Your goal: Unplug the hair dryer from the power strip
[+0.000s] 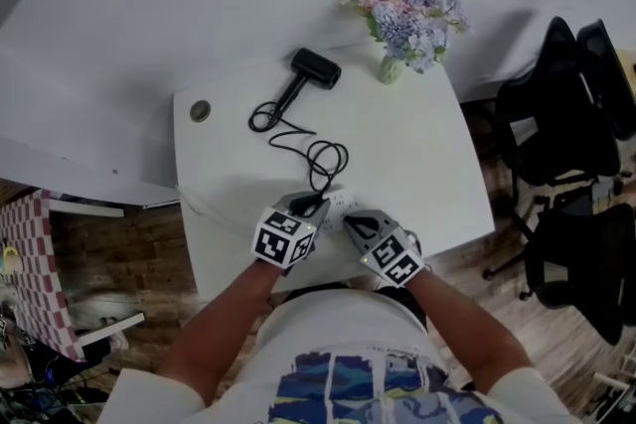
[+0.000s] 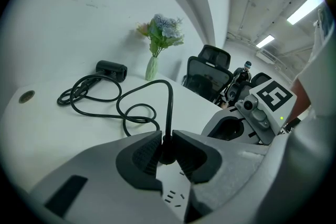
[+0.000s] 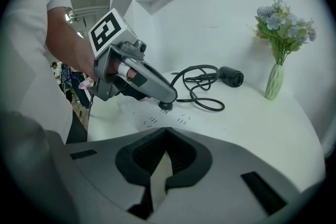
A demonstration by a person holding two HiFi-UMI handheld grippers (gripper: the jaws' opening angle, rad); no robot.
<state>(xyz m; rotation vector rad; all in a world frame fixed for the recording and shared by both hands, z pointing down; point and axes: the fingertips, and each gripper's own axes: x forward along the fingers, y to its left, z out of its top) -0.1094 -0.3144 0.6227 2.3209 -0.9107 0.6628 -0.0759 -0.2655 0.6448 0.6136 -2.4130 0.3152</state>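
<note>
Stage: the grasp before the pull, judged from the layout; the unplugging itself was not yet done.
Left side: the left tongs (image 2: 167, 150) were pinching the black plug (image 2: 167, 143) from both sides, their ribbed pads against its body, at the lower centre of the left gripper view.
Plug seat: the black plug stood upright in a socket of the white power strip (image 2: 174, 195); no prongs showed, so no withdrawal could be read.
Right side: the right tongs (image 3: 167, 131) were pressed together on the near end of the white power strip, a pale sliver of it showing between the pads; this was judged a steadying hold.
Strip position: the white power strip lay flat at the near edge of the white worktop (image 1: 427, 164), at the lower centre of the head view, with one pair of tongs at each end.
Appliance: the black hair dryer (image 1: 314, 68) lay on its side at the upper centre of the head view, well apart from the strip.
Lead: the black cord (image 1: 323, 157) ran in slack loops from the black hair dryer down to the plug.
Done: both holds appeared to be taken.
Left to do: the plug had to be drawn up and clear of the socket while the strip was held down.
</note>
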